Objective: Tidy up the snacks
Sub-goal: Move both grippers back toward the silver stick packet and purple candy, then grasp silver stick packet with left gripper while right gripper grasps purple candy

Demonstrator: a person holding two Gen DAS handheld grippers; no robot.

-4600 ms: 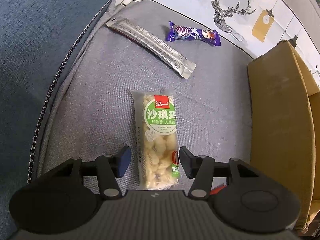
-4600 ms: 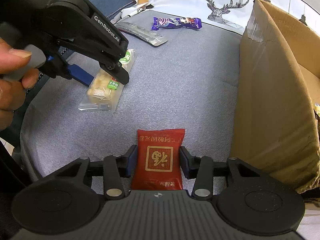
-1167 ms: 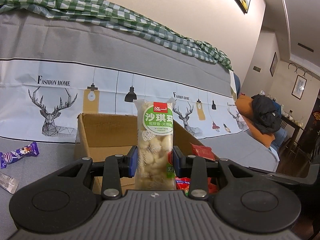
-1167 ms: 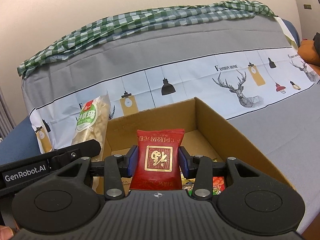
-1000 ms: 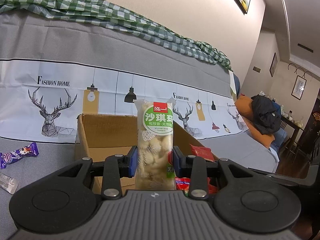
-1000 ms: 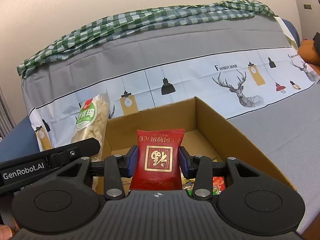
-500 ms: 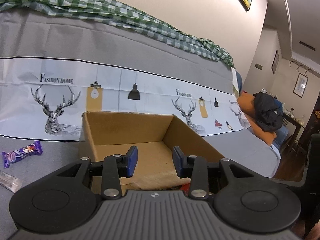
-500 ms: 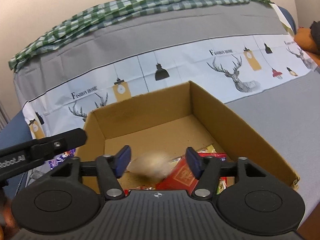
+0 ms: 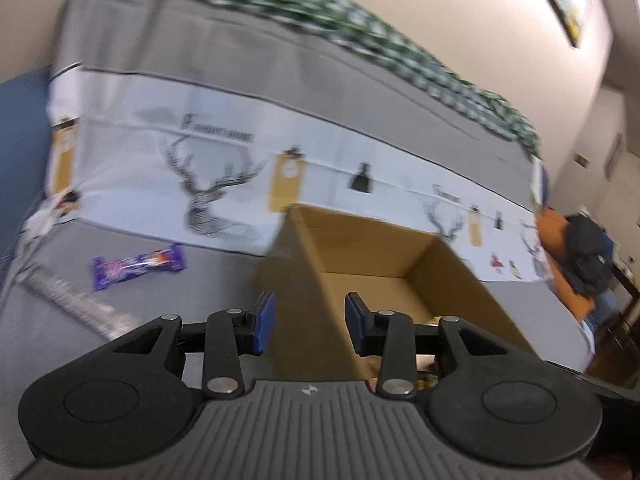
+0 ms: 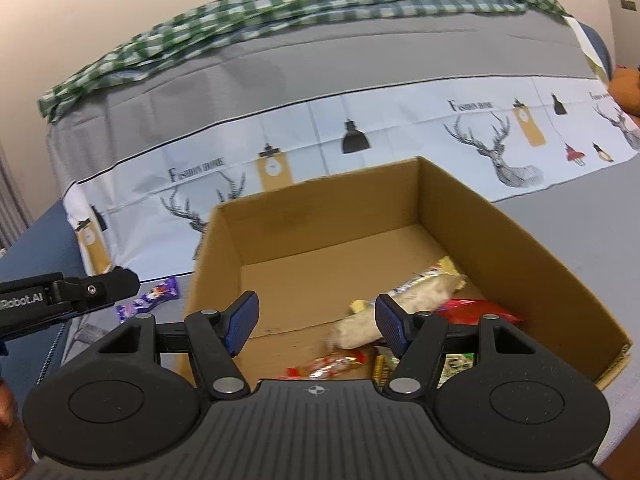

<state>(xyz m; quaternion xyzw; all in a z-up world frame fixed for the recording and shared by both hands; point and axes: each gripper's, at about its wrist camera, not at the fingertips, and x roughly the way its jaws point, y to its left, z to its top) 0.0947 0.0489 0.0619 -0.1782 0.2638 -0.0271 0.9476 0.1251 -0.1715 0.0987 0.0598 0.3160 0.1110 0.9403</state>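
An open cardboard box (image 10: 320, 216) stands on the grey sofa seat. In it lie a pale rice-puff packet (image 10: 396, 306), a red packet (image 10: 476, 312) and several other snacks (image 10: 332, 364). My right gripper (image 10: 314, 322) hangs open over the box's near edge, nothing between its blue pads. My left gripper (image 9: 310, 322) is open and empty too, pointing at the box's (image 9: 360, 248) left outer wall; it also shows at the left edge of the right wrist view as the left gripper (image 10: 100, 288). A purple snack bar (image 9: 138, 266) and a long silver packet (image 9: 76, 304) lie on the seat left of the box.
A sofa back with a white deer-print cloth (image 10: 400, 128) and a green checked cloth (image 10: 280, 4) rises behind the box. Grey seat (image 10: 580, 232) stretches to the right of the box. A dark bag on an orange cushion (image 9: 588, 256) sits at the far right.
Both grippers have let go of their packets, which now lie in the box. The right jaws have widened. The left gripper has swung left, off the box toward the purple bar.
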